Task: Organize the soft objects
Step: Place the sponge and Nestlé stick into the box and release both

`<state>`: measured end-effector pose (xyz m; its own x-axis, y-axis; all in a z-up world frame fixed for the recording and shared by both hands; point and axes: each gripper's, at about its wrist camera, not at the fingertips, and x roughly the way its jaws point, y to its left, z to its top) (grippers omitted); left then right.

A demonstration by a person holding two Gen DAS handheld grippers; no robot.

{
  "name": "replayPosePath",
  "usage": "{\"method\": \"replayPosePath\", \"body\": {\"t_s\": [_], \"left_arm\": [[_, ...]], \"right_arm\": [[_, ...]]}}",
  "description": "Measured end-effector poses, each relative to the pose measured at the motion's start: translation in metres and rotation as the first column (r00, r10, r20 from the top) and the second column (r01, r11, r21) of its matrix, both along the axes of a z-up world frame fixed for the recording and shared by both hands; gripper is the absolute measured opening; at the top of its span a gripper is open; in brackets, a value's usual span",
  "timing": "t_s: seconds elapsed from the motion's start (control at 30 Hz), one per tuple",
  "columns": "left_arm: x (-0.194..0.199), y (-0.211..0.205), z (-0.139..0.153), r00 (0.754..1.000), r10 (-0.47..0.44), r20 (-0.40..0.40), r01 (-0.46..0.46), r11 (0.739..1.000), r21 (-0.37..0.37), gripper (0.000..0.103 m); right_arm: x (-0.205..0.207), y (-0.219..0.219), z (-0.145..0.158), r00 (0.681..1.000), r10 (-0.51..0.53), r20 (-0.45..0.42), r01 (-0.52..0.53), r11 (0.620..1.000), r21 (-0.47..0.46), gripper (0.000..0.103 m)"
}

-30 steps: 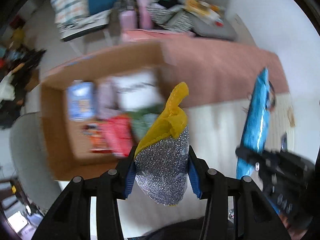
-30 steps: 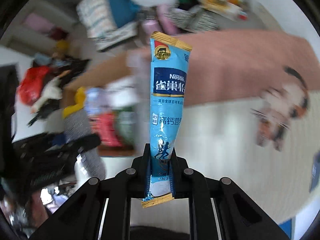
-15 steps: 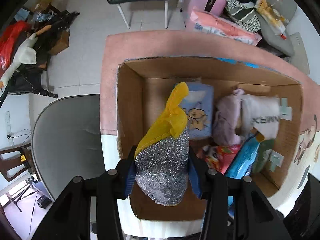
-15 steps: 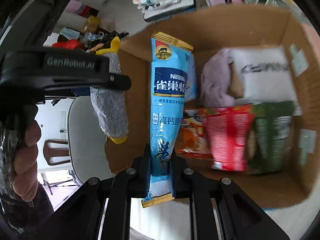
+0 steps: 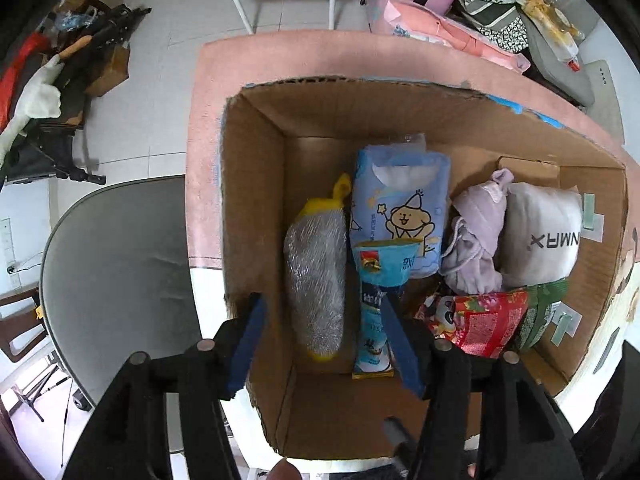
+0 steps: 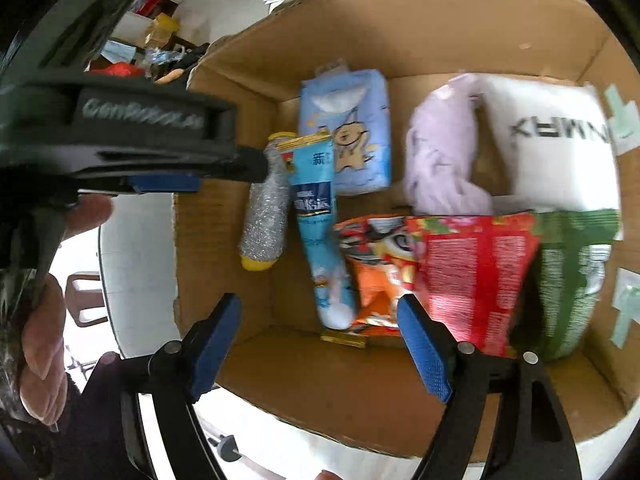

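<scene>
An open cardboard box holds the soft goods. A silver glitter sponge with yellow ends lies at the left of the box floor. A blue Nestle stick pouch lies beside it on the right. My left gripper is open and empty above the box's near left. My right gripper is open and empty above the box's near side. The left gripper's body shows in the right wrist view.
In the box also lie a blue tissue pack, a lilac cloth, a white pillow, and red and green snack bags. The box sits on a pink-edged table; a grey chair stands at left.
Both grippers opened. The sponge and the blue pouch dropped out of them and now lie on the box floor side by side.
</scene>
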<state>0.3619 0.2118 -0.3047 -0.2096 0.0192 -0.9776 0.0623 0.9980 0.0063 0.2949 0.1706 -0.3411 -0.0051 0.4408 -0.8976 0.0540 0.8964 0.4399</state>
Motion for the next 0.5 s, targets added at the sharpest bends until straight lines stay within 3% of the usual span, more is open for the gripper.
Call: {"method": "replayPosePath", "body": {"t_s": [0.23, 0.5], "left_arm": [[-0.028, -0.005, 0.029, 0.993, 0.026, 0.111, -0.022, 0.999, -0.036, 0.057], [-0.079, -0.016, 0.066, 0.963, 0.065, 0.263, -0.049, 0.997, -0.068, 0.058]], "right_arm": [[-0.006, -0.059, 0.027, 0.999, 0.003, 0.046, 0.005, 0.986, -0.167, 0.083], [-0.025, -0.116, 0.076, 0.993, 0.012, 0.120, 0.030, 0.938, -0.344, 0.095]]}}
